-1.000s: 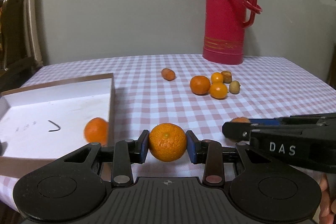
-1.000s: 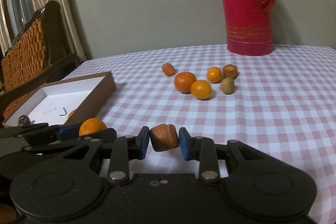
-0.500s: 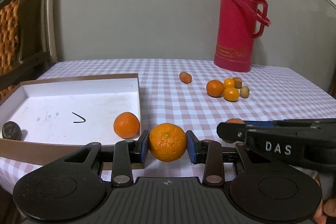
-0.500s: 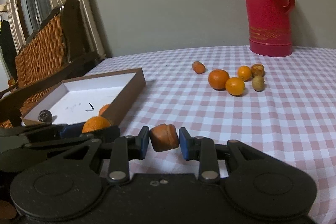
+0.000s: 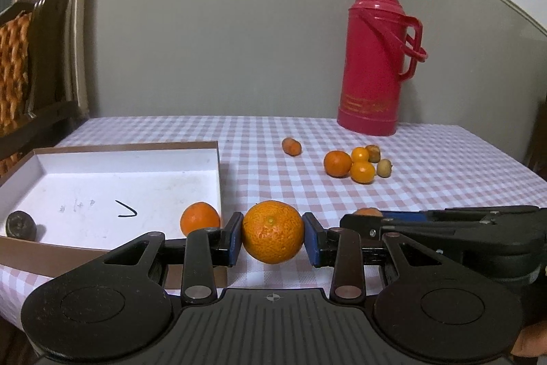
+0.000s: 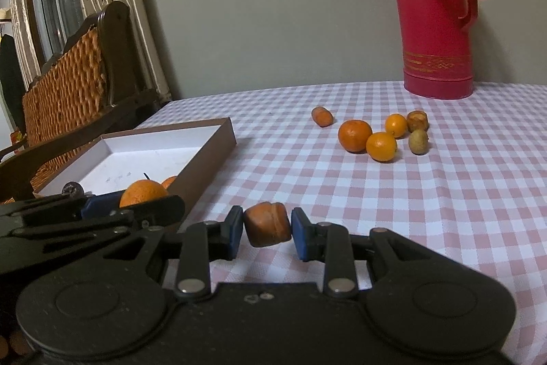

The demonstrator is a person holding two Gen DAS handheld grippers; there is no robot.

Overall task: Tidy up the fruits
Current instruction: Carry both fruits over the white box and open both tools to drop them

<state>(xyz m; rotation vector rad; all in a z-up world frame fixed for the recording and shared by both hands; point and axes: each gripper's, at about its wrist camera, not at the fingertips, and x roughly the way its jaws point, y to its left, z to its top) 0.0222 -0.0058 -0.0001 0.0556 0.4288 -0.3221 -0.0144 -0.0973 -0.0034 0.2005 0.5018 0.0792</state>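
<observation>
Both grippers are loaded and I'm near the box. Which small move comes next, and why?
Probably ease the left gripper forward and left over the box, then open. It is shut on the orange, still short of the near wall, and the floor beside the orange in the box looks free.

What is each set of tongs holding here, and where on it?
Left tongs clamp an orange across its sides. Right tongs pinch a brown-orange chunk across its sides.

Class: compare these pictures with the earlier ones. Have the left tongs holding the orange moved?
Yes. In the left wrist view the left tongs, shut on the orange, swung left: the flask slid right and more of the box shows.
</observation>
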